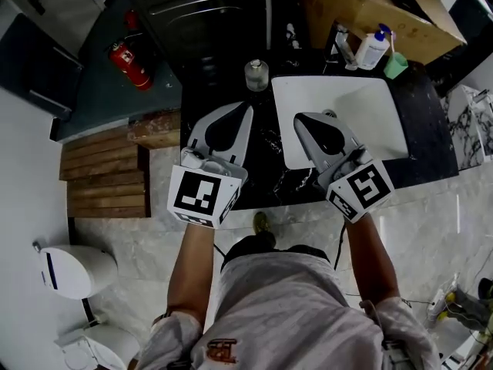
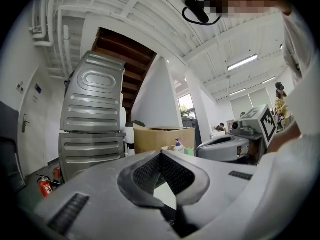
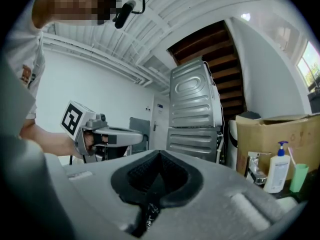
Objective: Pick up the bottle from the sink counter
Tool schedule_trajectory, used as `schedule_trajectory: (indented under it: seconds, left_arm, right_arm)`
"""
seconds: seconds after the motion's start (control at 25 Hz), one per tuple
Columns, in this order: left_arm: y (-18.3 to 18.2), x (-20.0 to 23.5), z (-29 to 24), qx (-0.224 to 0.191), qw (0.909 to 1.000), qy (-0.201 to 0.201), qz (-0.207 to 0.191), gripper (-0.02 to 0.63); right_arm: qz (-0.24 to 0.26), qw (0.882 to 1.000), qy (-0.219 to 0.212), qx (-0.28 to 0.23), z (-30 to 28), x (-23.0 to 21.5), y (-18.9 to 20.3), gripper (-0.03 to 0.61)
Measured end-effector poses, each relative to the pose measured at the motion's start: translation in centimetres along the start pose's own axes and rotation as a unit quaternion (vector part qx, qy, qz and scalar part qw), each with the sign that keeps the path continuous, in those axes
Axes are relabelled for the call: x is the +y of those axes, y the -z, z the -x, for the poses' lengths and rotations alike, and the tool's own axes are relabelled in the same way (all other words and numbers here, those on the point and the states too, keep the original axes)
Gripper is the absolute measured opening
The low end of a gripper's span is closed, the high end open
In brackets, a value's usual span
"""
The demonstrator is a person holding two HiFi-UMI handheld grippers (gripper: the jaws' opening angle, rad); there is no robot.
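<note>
A white pump bottle with a blue top stands at the back of the dark sink counter, right of the faucet. It also shows as the pump bottle in the left gripper view and as the pump bottle in the right gripper view. A small clear jar stands on the counter left of the basin. My left gripper hovers over the counter, shut and holding nothing. My right gripper hangs over the left edge of the white basin, also shut and holding nothing. Both are well short of the bottle.
A green cup stands right of the bottle, with a cardboard box behind. A stacked metal machine rises behind the counter. A red fire extinguisher is on the floor at left, wooden steps below it, a toilet lower left.
</note>
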State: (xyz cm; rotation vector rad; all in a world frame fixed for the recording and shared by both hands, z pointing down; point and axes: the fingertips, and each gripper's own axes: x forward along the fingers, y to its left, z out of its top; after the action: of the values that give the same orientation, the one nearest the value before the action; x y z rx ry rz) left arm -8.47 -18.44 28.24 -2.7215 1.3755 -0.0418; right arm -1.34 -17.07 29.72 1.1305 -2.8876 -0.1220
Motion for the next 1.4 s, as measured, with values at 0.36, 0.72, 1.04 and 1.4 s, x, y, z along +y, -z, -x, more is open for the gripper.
schedule_trajectory:
  seconds: [0.36,0.72,1.04,1.4]
  left_arm:
    - [2.7,3.8,-3.8,0.029,0.9994,0.014,0.008,0.002]
    - [5.6,5.5,-7.7,0.056,0.9983,0.005,0.013,0.011]
    - [9.6,7.3,-11.3,0.111,0.9936,0.012,0.018,0.162]
    - [14.7,7.6,-15.6,0.176,0.9828,0.054,0.011,0.316]
  right_arm:
    - [-0.004,1.000,0.017,0.021,-3.5,-2.7,1.2,0.002]
    - [-0.010,1.000,0.006,0.029,-5.7,-5.3,2.2,0.002]
    - [-0.015,0.998,-0.001,0.054,-7.6,-7.3,4.6,0.002]
    - [-0.028,0.997,-0.005,0.073,-8.9,-9.1,6.9,0.002]
